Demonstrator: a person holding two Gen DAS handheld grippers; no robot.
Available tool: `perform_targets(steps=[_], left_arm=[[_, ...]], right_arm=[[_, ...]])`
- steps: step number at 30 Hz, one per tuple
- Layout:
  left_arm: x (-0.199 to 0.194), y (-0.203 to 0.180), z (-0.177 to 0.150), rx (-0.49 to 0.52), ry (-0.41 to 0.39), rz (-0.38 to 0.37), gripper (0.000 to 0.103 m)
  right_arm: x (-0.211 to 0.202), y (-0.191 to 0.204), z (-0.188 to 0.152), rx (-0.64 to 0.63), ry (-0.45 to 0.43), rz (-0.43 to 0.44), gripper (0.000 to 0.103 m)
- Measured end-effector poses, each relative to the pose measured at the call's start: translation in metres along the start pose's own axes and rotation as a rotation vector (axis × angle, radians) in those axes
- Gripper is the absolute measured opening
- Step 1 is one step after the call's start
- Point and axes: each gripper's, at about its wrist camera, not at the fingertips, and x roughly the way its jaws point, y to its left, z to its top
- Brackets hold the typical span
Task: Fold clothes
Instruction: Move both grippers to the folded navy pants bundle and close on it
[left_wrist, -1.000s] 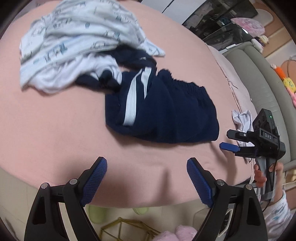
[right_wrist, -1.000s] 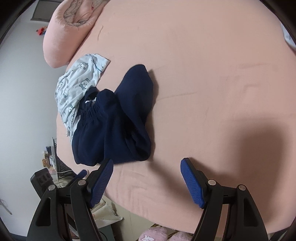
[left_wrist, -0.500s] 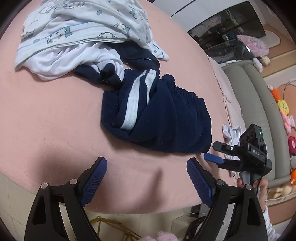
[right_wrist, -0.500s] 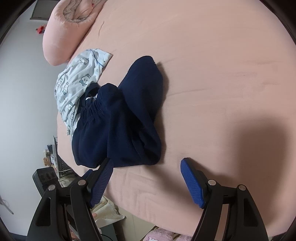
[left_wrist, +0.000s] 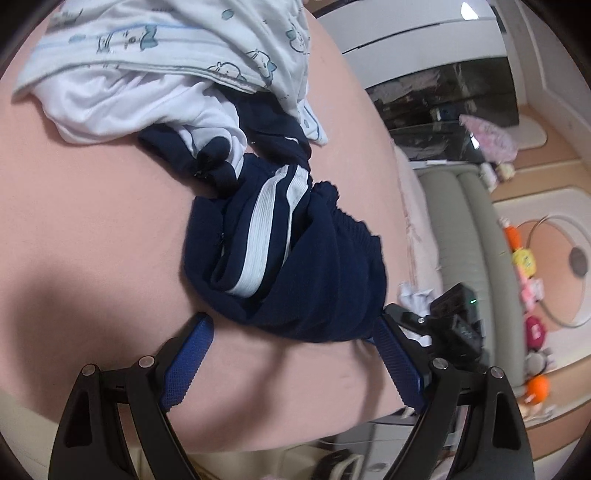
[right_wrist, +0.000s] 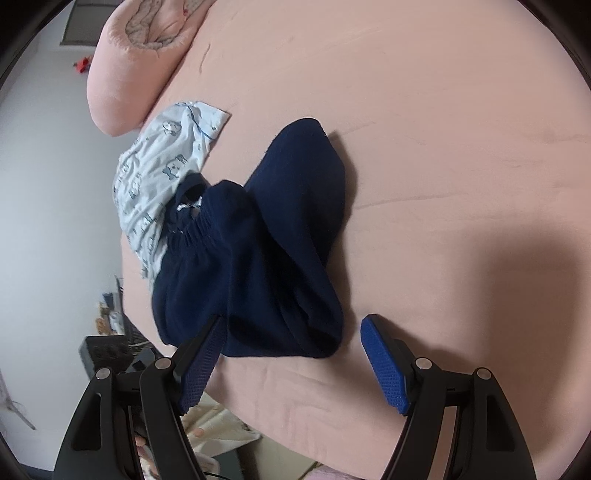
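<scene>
A crumpled pair of navy shorts lies on the pink bed near its edge, bunched with its gathered waistband up and a white side stripe showing in the left wrist view. Just beyond it, partly overlapping its far end, sits a heap of pale clothing: a light blue printed garment draped over a white one.

The left claw hangs above the bed's edge with its blue-padded fingers spread wide, holding nothing; the near hem of the shorts lies just ahead of the fingertips. The right claw is likewise spread and empty, its left pad close against the shorts' near corner and its right pad over bare sheet; whether that left pad touches the cloth I cannot tell. In the left wrist view the right claw's black body shows just beside the shorts' right edge.

A pink pillow rests at the far corner of the bed. Beyond the bed stand a grey-green sofa and a row of colourful toys.
</scene>
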Motion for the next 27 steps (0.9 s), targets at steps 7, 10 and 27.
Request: perform_targets(steps=[7, 10, 27], left_arm=[[0.009, -0.004, 0.006, -0.011, 0.003, -0.036, 0.088], [0.012, -0.005, 0.009, -0.013, 0.009, -0.04, 0.088], [0.018, -0.011, 0.027, -0.065, 0.05, -0.001, 0.09]], right_arm=[[0.008, -0.001, 0.006, 0.038, 0.005, 0.083, 0.075], [0.011, -0.002, 0.008, 0.061, -0.004, 0.114, 0.075], [0.028, 0.01, 0.019, 0.043, -0.02, 0.203, 0.091]])
